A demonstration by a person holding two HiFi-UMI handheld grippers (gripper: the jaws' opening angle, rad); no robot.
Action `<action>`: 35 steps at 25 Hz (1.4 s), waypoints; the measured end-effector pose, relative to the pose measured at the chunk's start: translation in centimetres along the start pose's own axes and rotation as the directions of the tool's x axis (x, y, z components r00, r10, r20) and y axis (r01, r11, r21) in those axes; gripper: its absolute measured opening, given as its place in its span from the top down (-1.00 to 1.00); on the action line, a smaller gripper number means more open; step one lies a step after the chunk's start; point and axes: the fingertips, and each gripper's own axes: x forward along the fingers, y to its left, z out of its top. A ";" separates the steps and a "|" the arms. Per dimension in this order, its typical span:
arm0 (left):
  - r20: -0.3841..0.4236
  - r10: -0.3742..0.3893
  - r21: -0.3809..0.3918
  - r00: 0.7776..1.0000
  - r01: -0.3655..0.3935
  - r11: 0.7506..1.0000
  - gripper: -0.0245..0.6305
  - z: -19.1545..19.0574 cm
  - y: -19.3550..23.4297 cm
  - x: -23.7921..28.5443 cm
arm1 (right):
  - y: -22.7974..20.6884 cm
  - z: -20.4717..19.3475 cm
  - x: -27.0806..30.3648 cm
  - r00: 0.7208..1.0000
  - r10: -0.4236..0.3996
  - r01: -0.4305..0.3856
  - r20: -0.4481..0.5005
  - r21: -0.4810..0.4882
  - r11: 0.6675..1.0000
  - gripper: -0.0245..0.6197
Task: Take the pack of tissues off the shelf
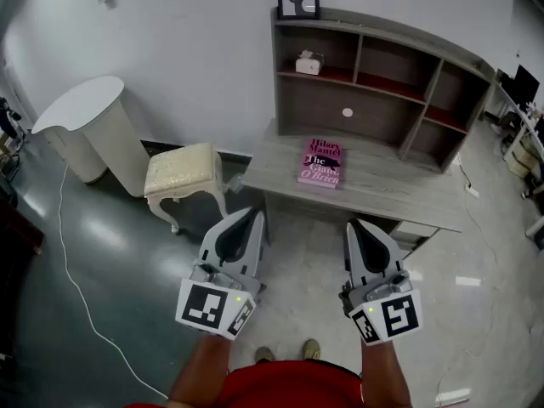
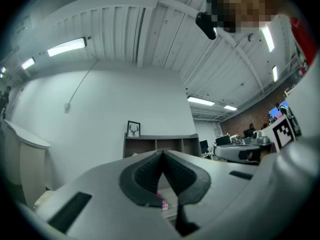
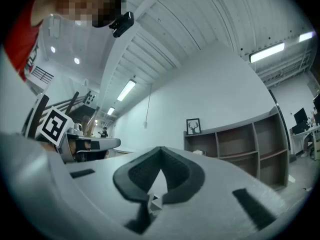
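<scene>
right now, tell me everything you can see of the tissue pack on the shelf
The tissue pack is a small, boxy, cream-white pack with a tuft of tissue poking up from its top. It sits upright in the top-left compartment of the grey wooden shelf unit, left of that compartment's middle, resting on the reddish board. Nothing else appears to touch it. It is too small here to show print or wrapping.

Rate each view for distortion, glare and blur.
Head view: sharp, mild wide-angle bowing of the shelf, soft sheen on the floor. Left gripper view: heavy fisheye, dark corners, light strip blown out. Right gripper view: same fisheye and dark corners, long lamp glaring, shelf lines curved.
</scene>
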 end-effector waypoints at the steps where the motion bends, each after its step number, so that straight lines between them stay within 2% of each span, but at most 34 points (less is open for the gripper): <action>1: -0.001 0.000 0.001 1.000 0.000 1.000 0.90 0.0 -0.2 0.1 | -0.2 0.0 0.0 1.000 0.002 -0.002 0.000 0.005 1.000 0.91; 10: -0.009 0.004 0.013 1.000 -0.004 1.000 0.90 -0.6 -2.1 2.6 | -3.3 -0.3 -0.6 1.000 0.008 -0.008 0.012 0.039 0.999 0.91; 21: 0.004 0.042 0.030 0.999 -0.042 0.999 0.90 -0.9 -5.9 8.8 | -10.9 -0.4 -1.4 0.998 0.049 -0.050 0.025 0.036 0.998 0.91; 29: -0.003 0.082 0.040 0.997 -0.081 0.996 0.90 -1.3 -5.2 12.9 | -15.1 -1.6 0.4 0.999 0.049 -0.050 0.017 0.053 0.997 0.91; 35: 0.004 0.083 0.031 0.997 -0.083 0.996 0.90 -3.2 -2.9 16.8 | -17.0 -3.6 3.5 0.999 0.036 -0.036 0.005 0.039 0.999 0.91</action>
